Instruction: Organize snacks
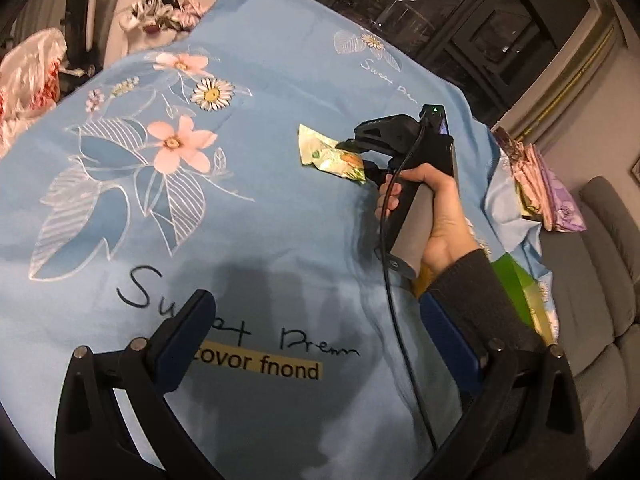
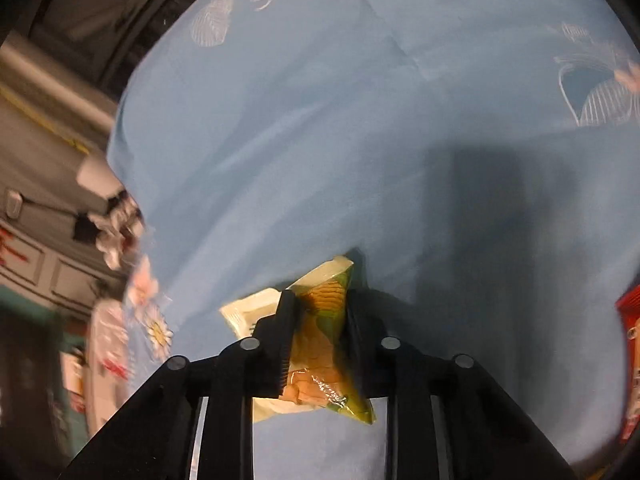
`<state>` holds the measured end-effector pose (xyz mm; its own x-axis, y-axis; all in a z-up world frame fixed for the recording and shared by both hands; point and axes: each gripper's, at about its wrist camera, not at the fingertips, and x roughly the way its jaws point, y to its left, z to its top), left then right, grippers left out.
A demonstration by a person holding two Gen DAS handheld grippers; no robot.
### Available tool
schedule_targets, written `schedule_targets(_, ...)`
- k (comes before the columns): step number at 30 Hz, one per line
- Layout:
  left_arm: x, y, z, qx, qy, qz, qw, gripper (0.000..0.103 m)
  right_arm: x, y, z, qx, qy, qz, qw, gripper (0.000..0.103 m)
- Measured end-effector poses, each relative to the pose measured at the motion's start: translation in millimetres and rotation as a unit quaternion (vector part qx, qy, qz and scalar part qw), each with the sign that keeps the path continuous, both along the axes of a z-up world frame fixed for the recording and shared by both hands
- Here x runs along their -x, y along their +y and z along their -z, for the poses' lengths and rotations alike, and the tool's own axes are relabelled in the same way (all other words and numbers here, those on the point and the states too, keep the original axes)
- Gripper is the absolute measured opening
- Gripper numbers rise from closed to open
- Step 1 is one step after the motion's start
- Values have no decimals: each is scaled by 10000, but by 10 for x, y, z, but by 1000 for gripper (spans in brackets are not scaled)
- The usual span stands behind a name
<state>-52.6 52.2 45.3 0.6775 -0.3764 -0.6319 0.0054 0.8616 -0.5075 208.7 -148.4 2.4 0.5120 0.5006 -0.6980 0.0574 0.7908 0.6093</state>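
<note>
**Right hand-held gripper clamps a snack pack on the blue cloth**

The right hand-held gripper is closed on a snack pack, its pads pressing the crinkled green-and-yellow wrapper from both sides. In the left wrist view the pack lies on the blue cloth, right of centre and toward the far side, with a hand gripping the tool's handle and a black cable trailing toward the near edge. The left hand-held gripper stands wide with nothing between its blue pads, low over the near part of the cloth.

The cloth is bare across its middle and left, so there is broad open room there. Its far edge curves off against dark windows; at the right edge it drops beside a grey sofa, where a stack of folded fabrics and a green box crowd the border. A pink bag sits off the far left edge.

Writing on the cloth reads "covor fnond" on a yellow strip, with cursive above it that is partly covered. The pack's print is too small to read.
</note>
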Motion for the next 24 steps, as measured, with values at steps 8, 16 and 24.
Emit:
schedule_targets(8, -28, 119, 54, 81, 178, -128, 9997, 103, 447, -230, 52, -770, -40, -387, 9963, 17)
schedule_targets(16, -51, 268, 326, 623, 735, -142, 9952, 103, 1275, -267, 10, -823, -73, -1085, 9907, 16)
schedule_targets(24, 170, 288, 149, 134, 309, -222, 9992, 103, 2103, -563, -37, -1342, -73, -1182, 9839, 12)
